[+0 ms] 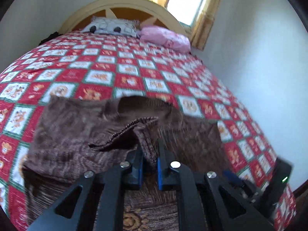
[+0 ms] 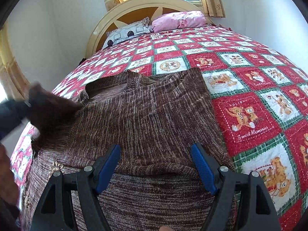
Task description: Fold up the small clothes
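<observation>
A brown marled knit sweater (image 2: 146, 115) lies spread on the bed's red, white and green patchwork quilt (image 2: 250, 113). In the left wrist view my left gripper (image 1: 149, 152) is shut on a ribbed edge of the sweater (image 1: 123, 130), lifted and pulled over the body of the garment. The same gripper (image 2: 28, 104) shows blurred at the left edge of the right wrist view, with brown fabric trailing from it. My right gripper (image 2: 156, 152) hovers open just over the sweater's near part, its blue pads (image 2: 202, 167) wide apart with only flat knit beneath them.
At the head of the bed a grey patterned pillow (image 2: 127, 32) and a pink pillow (image 2: 179, 20) lean on the cream headboard (image 2: 146, 3). White walls flank the bed, and a curtained window (image 1: 186, 2) is behind it. A person's hand (image 2: 7, 173) shows at lower left.
</observation>
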Demonstrator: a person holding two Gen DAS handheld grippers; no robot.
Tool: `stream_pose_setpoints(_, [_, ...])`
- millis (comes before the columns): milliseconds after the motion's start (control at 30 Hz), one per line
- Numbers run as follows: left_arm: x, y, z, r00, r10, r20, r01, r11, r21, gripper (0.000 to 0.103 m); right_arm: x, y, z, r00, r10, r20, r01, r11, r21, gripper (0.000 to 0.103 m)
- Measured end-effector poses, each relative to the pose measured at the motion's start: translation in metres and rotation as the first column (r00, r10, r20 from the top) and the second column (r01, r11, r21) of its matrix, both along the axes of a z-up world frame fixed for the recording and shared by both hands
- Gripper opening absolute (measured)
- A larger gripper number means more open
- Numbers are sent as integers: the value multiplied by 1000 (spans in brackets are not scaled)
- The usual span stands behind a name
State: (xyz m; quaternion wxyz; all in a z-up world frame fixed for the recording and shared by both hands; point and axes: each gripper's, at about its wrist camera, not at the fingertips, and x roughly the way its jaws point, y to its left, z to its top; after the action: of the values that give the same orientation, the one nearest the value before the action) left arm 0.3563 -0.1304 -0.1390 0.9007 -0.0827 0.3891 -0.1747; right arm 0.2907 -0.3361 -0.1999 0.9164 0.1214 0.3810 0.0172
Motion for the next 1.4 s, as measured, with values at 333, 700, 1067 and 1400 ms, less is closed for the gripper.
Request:
stream_pose_setpoints(333, [-40, 28, 7, 989, -32, 146, 1, 979, 206, 76, -2, -9, -1, 1000, -2, 21, 1, 998, 65, 77])
stream_pose_setpoints(700, [7, 111, -45, 958, 286, 18, -261, 842, 472, 77, -2, -6, 0, 1000, -4, 19, 3, 999, 48, 77])
stream_pose_setpoints(1067, [-10, 135, -50, 952, 307, -9, -284, 892, 353, 90, -4, 19, 32, 998, -48, 46, 53, 991, -121, 77])
stream_pose_setpoints(1400, [-4, 143, -59, 946, 317, -65, -289, 918, 273, 97, 45, 181, 43, 934, 345, -89, -350, 841, -413, 76])
